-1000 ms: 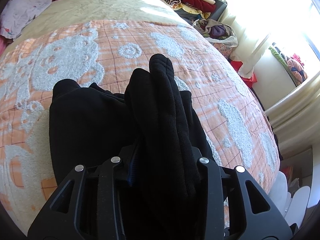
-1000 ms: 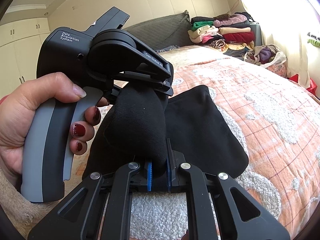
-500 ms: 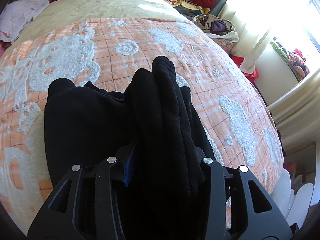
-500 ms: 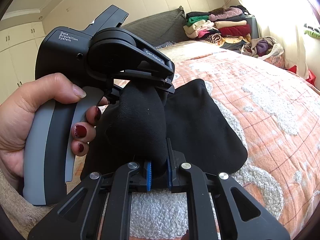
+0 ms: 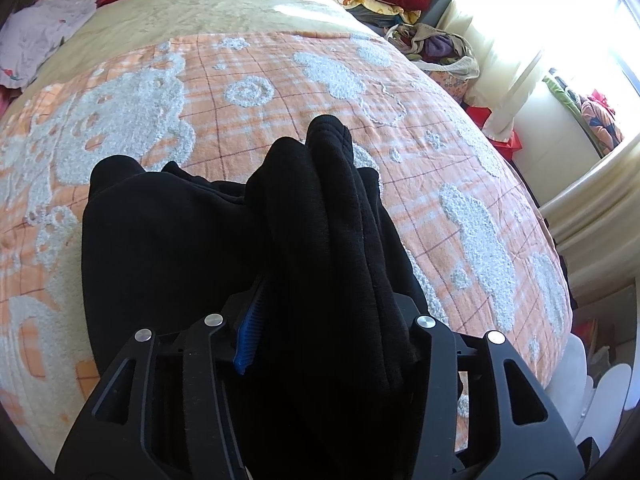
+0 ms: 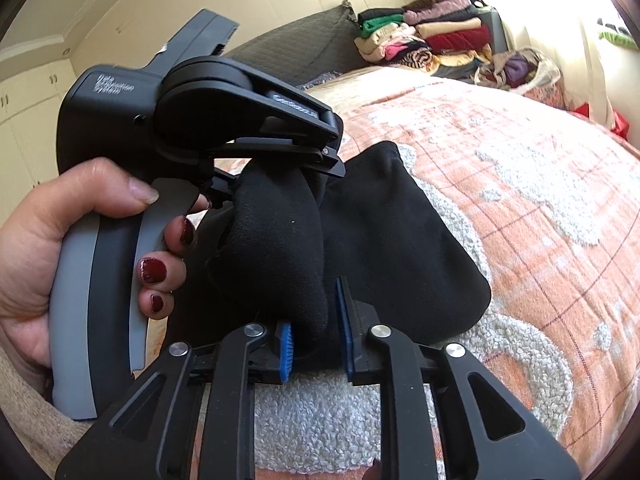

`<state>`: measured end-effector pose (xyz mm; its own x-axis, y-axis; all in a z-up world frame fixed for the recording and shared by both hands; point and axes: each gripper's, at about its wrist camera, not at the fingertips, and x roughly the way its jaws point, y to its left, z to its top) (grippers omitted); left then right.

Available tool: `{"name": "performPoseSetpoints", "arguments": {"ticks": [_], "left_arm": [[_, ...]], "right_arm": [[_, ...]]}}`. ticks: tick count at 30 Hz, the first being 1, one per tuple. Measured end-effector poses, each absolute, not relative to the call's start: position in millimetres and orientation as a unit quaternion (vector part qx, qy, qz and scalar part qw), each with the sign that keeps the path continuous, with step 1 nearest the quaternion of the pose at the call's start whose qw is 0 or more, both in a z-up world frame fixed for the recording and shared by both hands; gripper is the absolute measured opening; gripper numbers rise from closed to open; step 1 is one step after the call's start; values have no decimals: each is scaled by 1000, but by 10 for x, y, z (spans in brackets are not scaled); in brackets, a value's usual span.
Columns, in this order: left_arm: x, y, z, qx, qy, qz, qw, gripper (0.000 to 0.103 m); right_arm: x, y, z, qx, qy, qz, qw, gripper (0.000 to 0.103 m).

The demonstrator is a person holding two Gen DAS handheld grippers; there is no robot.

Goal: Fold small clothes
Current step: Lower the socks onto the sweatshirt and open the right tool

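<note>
the left gripper (image 6: pixel 320 160) is angled steeply downward, its handle held in the person's left hand (image 6: pixel 60 264), thumb laid across the top of the grip and the fingers (image 6: pixel 160 272) curled around the front. its jaws are opening, with a thick fold of the black garment (image 5: pixel 320 240) between them. the right gripper (image 6: pixel 316 336) sits lower, at a shallower downward angle, its jaws opening with black fabric between the blue pads (image 6: pixel 285 350).

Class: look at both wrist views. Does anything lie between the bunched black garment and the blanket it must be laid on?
Nothing visible does. The black garment hangs between both sets of opening jaws, its lower part already on the blanket; the blanket around it is bare. Clothes pile sits far off.
</note>
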<state>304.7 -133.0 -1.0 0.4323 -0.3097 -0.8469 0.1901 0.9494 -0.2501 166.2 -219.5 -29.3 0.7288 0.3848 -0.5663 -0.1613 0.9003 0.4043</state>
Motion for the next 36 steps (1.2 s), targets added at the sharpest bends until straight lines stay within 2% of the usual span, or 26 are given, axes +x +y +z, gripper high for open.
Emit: {"name": "performPoseSetpoints", "arguments": {"ticks": [4, 7, 16, 18, 21, 23, 24, 31, 36], "left_arm": [[3053, -1353, -14, -56, 513, -149, 844, 47], [3055, -1363, -13, -65, 515, -158, 840, 54], [3065, -1430, -19, -62, 518, -161, 838, 57], [3074, -1430, -15, -63, 519, -161, 837, 57], [3080, -1435, -8, -64, 519, -162, 837, 57], [3082, -1432, -3, -64, 519, -163, 837, 61], [3081, -1428, 0, -67, 519, -164, 836, 66], [3086, -1401, 24, -74, 517, -166, 836, 66], [3091, -1369, 51, -78, 515, -164, 838, 66]], "right_arm": [[1669, -2205, -297, 170, 338, 148, 914, 22], [1669, -2213, -307, 171, 341, 144, 913, 22], [1700, -2296, -351, 199, 353, 142, 903, 23], [1710, -2320, -367, 206, 356, 141, 900, 27], [1706, -2339, -354, 208, 357, 139, 900, 28], [1696, -2332, -327, 204, 355, 137, 902, 30], [1682, -2334, -324, 202, 355, 137, 902, 31], [1661, -2346, -297, 196, 357, 135, 903, 32], [1676, -2396, -255, 197, 358, 131, 903, 38]]}}
